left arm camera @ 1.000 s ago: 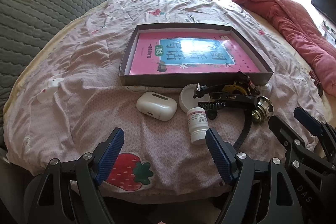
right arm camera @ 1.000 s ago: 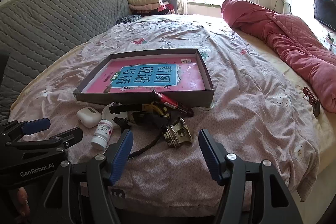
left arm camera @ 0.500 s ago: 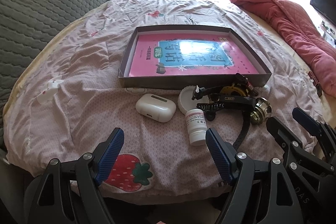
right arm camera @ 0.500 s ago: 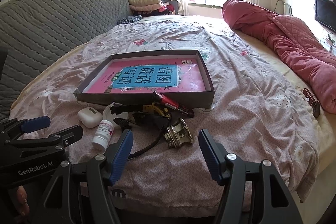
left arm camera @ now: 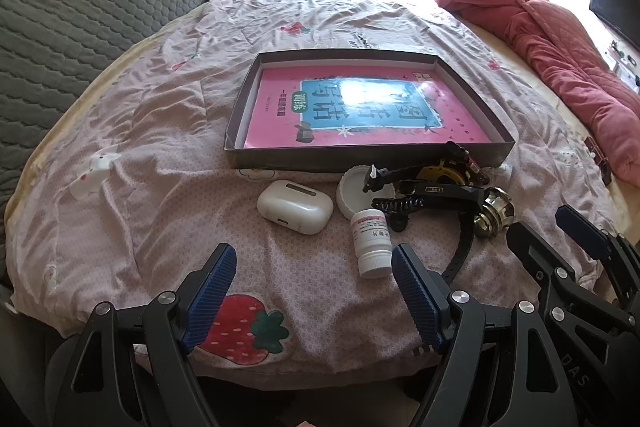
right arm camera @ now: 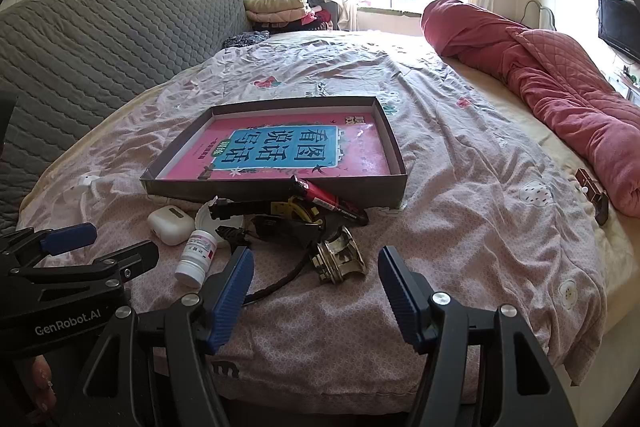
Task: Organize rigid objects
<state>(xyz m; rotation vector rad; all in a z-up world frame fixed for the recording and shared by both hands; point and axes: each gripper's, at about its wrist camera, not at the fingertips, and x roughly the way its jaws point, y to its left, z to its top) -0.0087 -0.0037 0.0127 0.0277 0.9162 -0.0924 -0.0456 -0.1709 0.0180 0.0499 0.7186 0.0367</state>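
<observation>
1. The left claw (left arm camera: 312, 291), black with blue ribbed pads, stands wide open at the bottom of the left wrist view and holds nothing; it hovers over the near edge of the pink patterned bedsheet (left arm camera: 160, 155).
2. The right claw (right arm camera: 316, 291), of the same build, is also spread open and empty at the bottom of the right wrist view.
3. A shallow grey cardboard box (left arm camera: 368, 157) lies in the centre of the frame on the bed, with a pink and blue book (left arm camera: 360, 115) flat inside it.
4. Just below the box sits a cluster of loose things: a white rounded earbud case (left arm camera: 295, 206), a white round lid (left arm camera: 354, 189) and a small white pill bottle with a red-striped label (left arm camera: 373, 243) lying on its side.
5. Right of these are a black toothed hair clip (left arm camera: 400, 207), a yellow and black tape measure (left arm camera: 440, 175), a brass doorknob (left arm camera: 494, 217) and a curved black strap (left arm camera: 464, 247), partly overlapping.
6. A red and black marker pen (right arm camera: 328, 201) leans against the box's front wall.
</observation>
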